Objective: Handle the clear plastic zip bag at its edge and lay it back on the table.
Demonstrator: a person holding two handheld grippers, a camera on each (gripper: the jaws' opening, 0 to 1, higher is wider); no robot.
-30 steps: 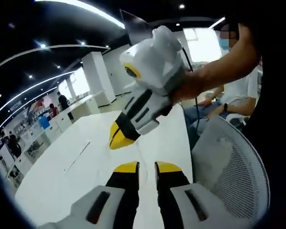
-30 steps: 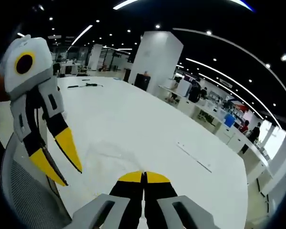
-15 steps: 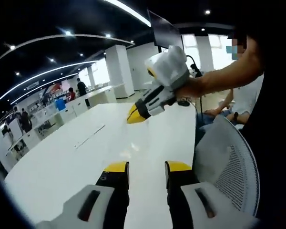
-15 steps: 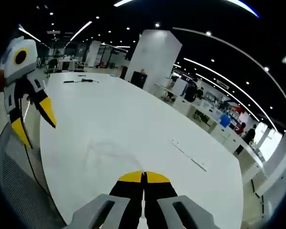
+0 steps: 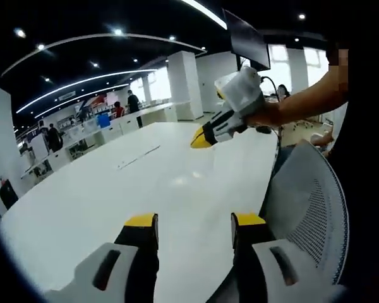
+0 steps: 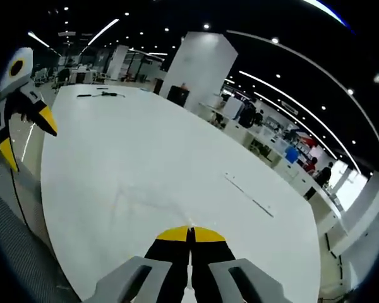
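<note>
The clear zip bag [image 6: 142,201] lies flat on the white table [image 6: 145,139], a faint outline just beyond my right gripper [image 6: 191,235]. That gripper's yellow-tipped jaws are shut, with nothing visible between them. In the left gripper view it hangs over the table's near side [image 5: 201,139], held by a person's arm. My left gripper [image 5: 194,222] is open wide and empty, low over the table [image 5: 101,202]. In the right gripper view it sits at the far left [image 6: 27,139], well away from the bag.
A grey mesh chair back [image 5: 306,202] stands against the table's edge beside both grippers. A thin strip [image 6: 247,194] lies on the table farther out, and cables [image 6: 101,95] at its far end. A white pillar [image 6: 196,69] and desks with people stand beyond.
The two grippers have drawn apart, each now smaller in the other's view. The left jaws have opened wider. The right jaws stay shut, and the bag stays flat on the table.
</note>
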